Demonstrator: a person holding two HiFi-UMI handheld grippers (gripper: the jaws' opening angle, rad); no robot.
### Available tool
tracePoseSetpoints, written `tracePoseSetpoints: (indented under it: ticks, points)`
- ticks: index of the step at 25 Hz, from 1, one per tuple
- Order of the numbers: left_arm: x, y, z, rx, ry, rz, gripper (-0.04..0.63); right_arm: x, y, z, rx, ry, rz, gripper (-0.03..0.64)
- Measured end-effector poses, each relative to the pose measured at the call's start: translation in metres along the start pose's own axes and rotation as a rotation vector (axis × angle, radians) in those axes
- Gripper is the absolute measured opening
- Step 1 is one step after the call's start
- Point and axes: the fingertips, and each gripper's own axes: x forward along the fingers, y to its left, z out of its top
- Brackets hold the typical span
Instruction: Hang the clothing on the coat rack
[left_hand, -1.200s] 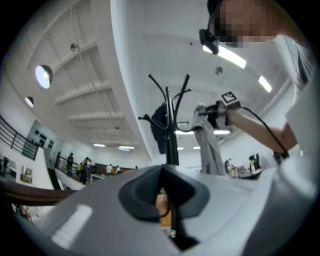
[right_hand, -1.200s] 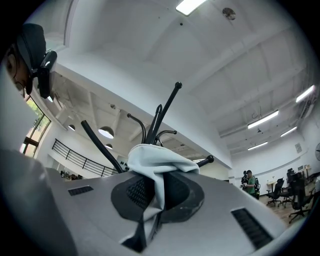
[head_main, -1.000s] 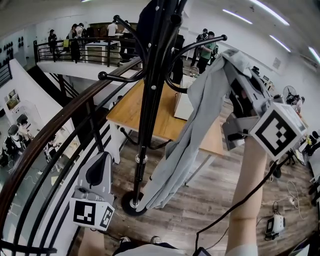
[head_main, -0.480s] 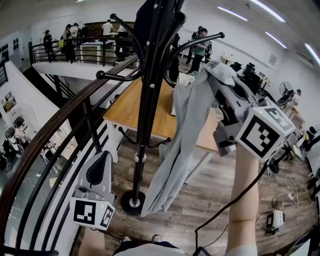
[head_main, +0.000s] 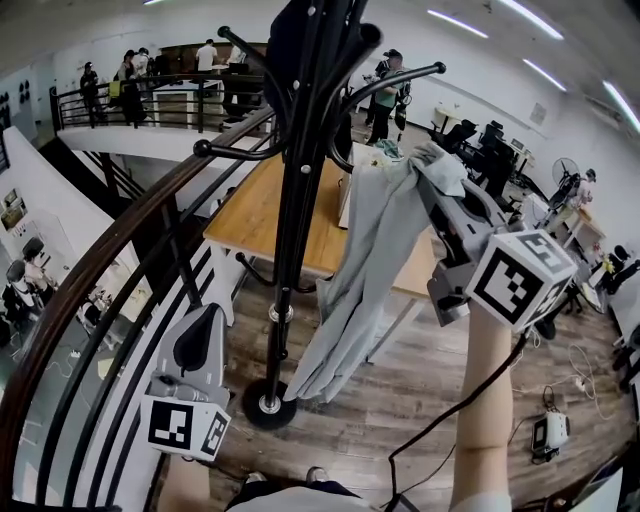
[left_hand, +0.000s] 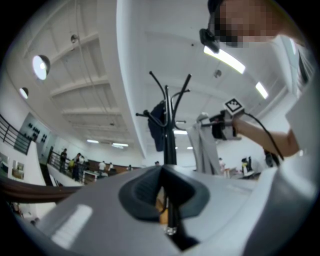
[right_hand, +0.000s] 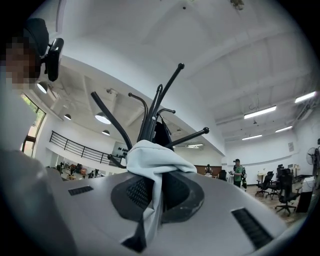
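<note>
Two grippers work here: low by you, your left gripper (head_main: 204, 314) has its fingers clenched on nothing. Raised, your right gripper (head_main: 432, 170) has fingers grasping one grey garment (head_main: 365, 260), which dangles just beside the one coat rack (head_main: 290, 200), apparently not yet hooked. One dark item (head_main: 300, 45) already hangs there.

Found pale blue-grey on the clothing (head_main: 368, 262); glossy black on the coat rack (head_main: 290, 215); light grey with black pads on the left gripper (head_main: 198, 325) and right gripper (head_main: 432, 170), plus black-and-white square markers on their cubes (head_main: 520, 280); honey-toned wood on the table (head_main: 262, 215); grey-brown plank pattern on the floor (head_main: 420, 392); dark brown over black bars on the railing (head_main: 110, 257).
</note>
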Motion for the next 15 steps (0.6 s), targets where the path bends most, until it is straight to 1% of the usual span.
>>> tracePoseSetpoints:
  ticks: [2, 6, 9, 15]
  points:
    - [-0.003, -0.008, 0.006, 0.003, 0.001, -0.008, 0.009, -0.011, -0.007, -0.005, 0.030, 0.014, -0.018, 0.014]
    - [-0.001, 0.012, -0.008, -0.004, 0.007, -0.027, 0.009, 0.008, -0.002, -0.046, 0.070, 0.061, -0.044, 0.014]
    - [-0.005, 0.015, -0.011, -0.004, 0.012, -0.038, 0.009, 0.010, 0.004, -0.070, 0.077, 0.098, -0.049, 0.014]
    - [-0.014, 0.021, -0.016, 0.000, 0.026, -0.062, 0.009, 0.010, 0.013, -0.099, 0.113, 0.114, -0.070, 0.014]
